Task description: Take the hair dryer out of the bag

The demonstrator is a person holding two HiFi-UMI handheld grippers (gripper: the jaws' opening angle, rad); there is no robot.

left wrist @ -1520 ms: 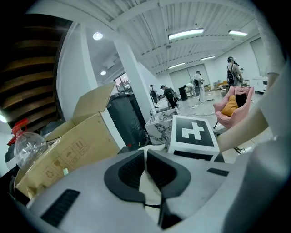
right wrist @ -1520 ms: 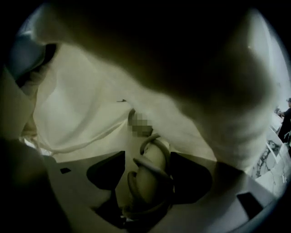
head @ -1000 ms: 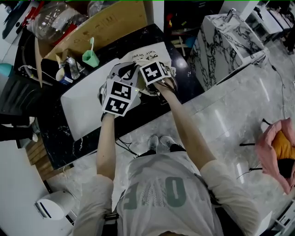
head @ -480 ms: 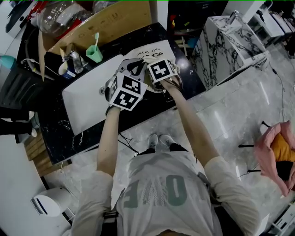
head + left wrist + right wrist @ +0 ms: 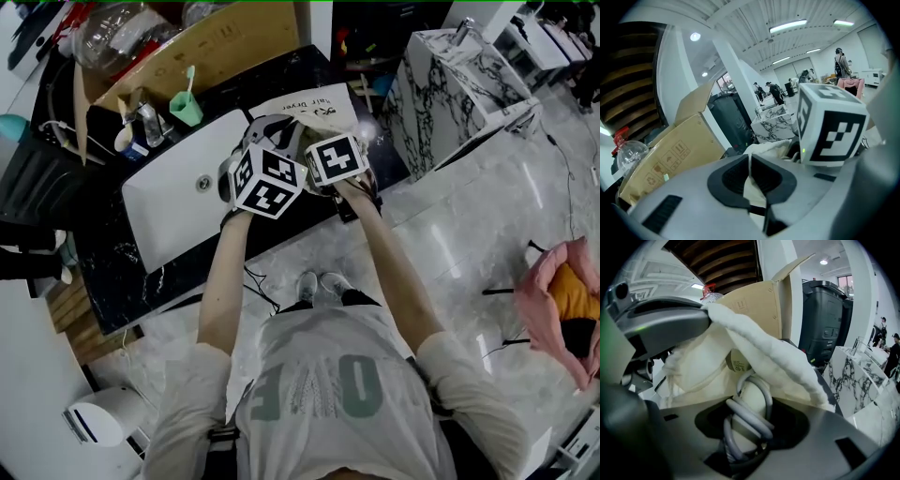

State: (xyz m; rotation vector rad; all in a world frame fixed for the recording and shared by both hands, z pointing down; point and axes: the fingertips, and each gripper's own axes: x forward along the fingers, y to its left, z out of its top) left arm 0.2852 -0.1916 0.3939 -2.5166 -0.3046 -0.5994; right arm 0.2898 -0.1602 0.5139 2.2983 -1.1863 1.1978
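Left gripper [image 5: 750,180] pressed together, pinching edge of cloth bag [image 5: 771,146]. It holds bag mouth up and open.

Right gripper [image 5: 746,430] spread wide, squeezing hair dryer [image 5: 752,397] and gray cord [image 5: 740,420] wound round it. Dryer sits at bag mouth. Rest of it hidden in cloth.

Change: right gripper has slid a bit toward me and up, dryer coming with it. Left has stayed put.

I think pull-out has started. 1 long pull left, with left holding bag back.

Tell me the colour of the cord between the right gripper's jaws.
Light grey cord, best in the right gripper view.
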